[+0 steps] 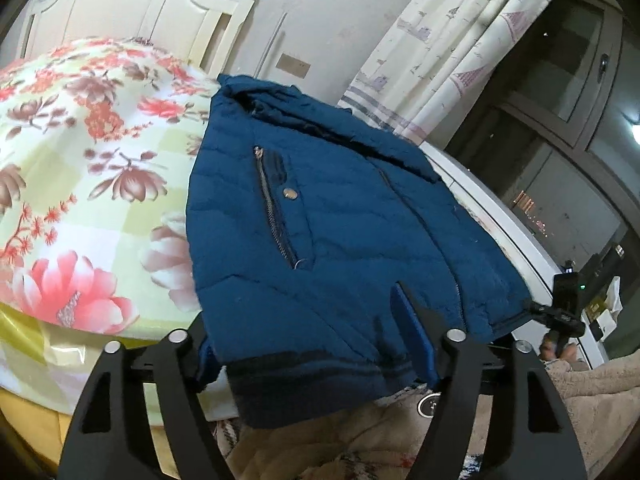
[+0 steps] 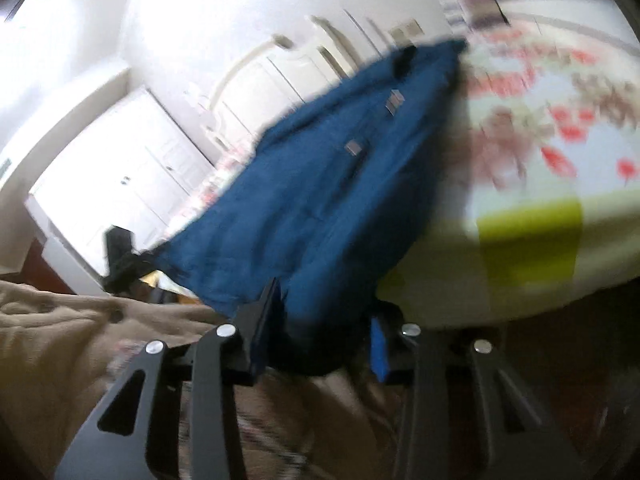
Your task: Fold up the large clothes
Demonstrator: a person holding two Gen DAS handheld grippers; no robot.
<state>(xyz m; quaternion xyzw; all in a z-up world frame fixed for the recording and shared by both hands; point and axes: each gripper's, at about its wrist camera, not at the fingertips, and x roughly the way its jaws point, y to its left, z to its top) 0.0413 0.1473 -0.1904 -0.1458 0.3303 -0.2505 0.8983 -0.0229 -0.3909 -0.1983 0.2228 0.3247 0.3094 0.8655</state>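
- Blue puffer jacket (image 1: 320, 216) fills the centre of the left wrist frame, spread across the floral bedspread (image 1: 80, 160), hem toward the camera.
- Left claw (image 1: 316, 340) has its fingers wide around the hem; grip cannot be told.
- Right claw (image 2: 320, 344), blurred, is clamped on bunched dark hem of the jacket (image 2: 320, 184) at lower centre.
- Headboard (image 1: 132, 4) sits upper left.

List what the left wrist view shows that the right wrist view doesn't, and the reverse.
Left wrist only: the jacket's zipped pocket and snap button, the patterned curtain, the dark window.

Right wrist only: white cabinet doors, though the frame is blurred.

Both: the blue jacket with its hem between each tool's fingers, the floral bedding, the white headboard.
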